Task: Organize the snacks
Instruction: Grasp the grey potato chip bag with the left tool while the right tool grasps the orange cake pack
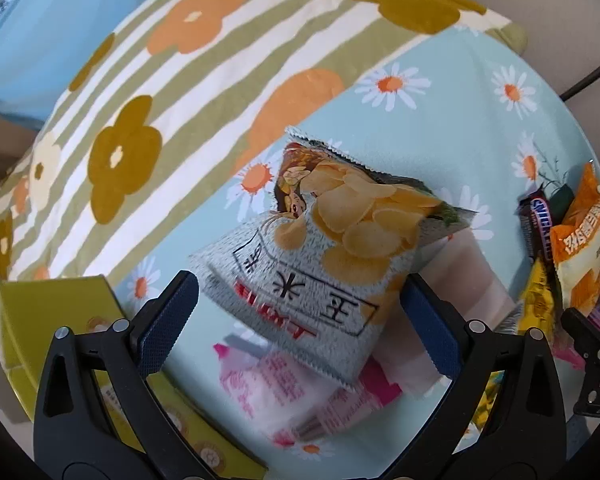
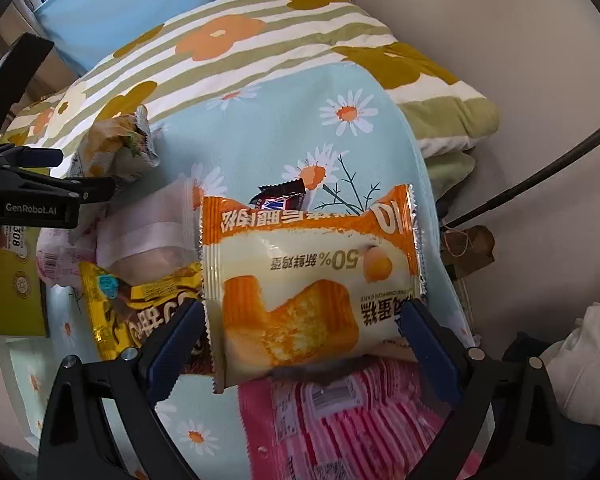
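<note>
Snack 1, a grey-white crimped foil chip bag printed with golden crisps [image 1: 320, 248], sits between the blue pads of the left claw [image 1: 300, 312], which is clamped on its lower half and holds it clear of the bedding. Its print reads upside down; the red lettering near the claw is blurred.

Snack 2, an orange-and-cream plastic cake packet showing a yellow sponge slice [image 2: 312, 280], is pinched at its lower edge by the right claw [image 2: 300, 340], jaws closed against both sides. Its text also reads inverted; "50%" is legible.

Below the chip bag: a pale pink translucent wrapper [image 1: 276, 396], out of focus, partly covered by the bag. Beside it lies a frosted white pouch [image 2: 148, 236].

Under the cake packet: a pink-and-white striped packet [image 2: 348, 416], cut off by the frame. To its left, a yellow wrapper with chocolate print [image 2: 140, 308], part-hidden by the claw's finger. A dark chocolate bar [image 2: 280, 198] peeks from behind the packet.

All lie on a light blue daisy-print sheet [image 2: 292, 128]. Further back, a green-striped floral quilt [image 1: 172, 92]. A yellow-green cardboard box [image 1: 52, 320] lies at the left edge, cut off.
</note>
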